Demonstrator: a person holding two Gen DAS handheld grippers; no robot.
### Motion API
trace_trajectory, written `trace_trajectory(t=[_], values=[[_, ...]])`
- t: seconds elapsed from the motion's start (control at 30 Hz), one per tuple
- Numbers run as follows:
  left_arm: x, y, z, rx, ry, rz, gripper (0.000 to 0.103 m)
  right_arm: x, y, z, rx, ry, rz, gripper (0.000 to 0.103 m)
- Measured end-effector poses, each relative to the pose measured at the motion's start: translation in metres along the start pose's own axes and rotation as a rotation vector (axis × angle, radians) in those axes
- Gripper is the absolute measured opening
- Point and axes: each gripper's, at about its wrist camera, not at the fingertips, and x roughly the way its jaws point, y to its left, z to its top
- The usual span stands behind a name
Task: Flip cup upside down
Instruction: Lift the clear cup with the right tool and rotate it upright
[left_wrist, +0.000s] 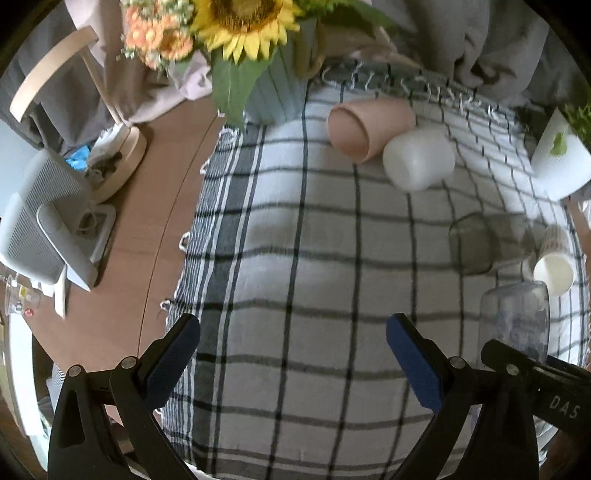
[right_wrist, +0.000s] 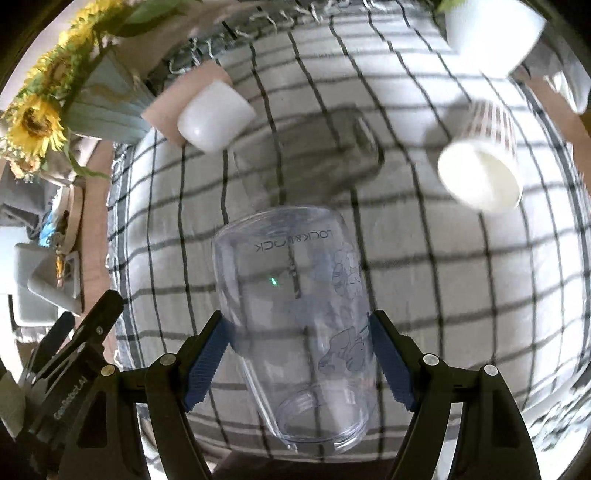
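The right gripper (right_wrist: 297, 341) clamps the clear plastic cup (right_wrist: 295, 314) between its blue fingers (right_wrist: 205, 360) above the checked cloth (right_wrist: 443, 277). The cup's long axis runs along the fingers, closed base pointing away and open mouth toward the camera. The left gripper (left_wrist: 293, 360) is spread wide, holding nothing.

Sunflower (left_wrist: 242, 22) cut off at frame top; dark glass (right_wrist: 354, 147) motion-blurred; clear cup (left_wrist: 517, 321) half hidden behind right gripper (right_wrist: 297, 350).

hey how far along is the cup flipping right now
Done: the right claw has closed on the clear cup and holds it above the checked cloth. In hand: the cup is tilted, its printing reading upside down. Left: setting it mouth-down on the cloth and letting go. The left claw is open, holding nothing.
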Motion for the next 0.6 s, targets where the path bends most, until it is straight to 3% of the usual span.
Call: trace_trajectory(t=[0.2,0.6], values=[[0.021,0.0,-0.006,0.03,0.064,-0.014,0.103,0.023,-0.002,-0.013,0.052,0.019,0.001,0.076],[0.037,-0.006,-0.012,0.059,0.1,0.01,0.103,0.043,-0.011,-0.006,0.061,0.041,-0.021,0.077]])
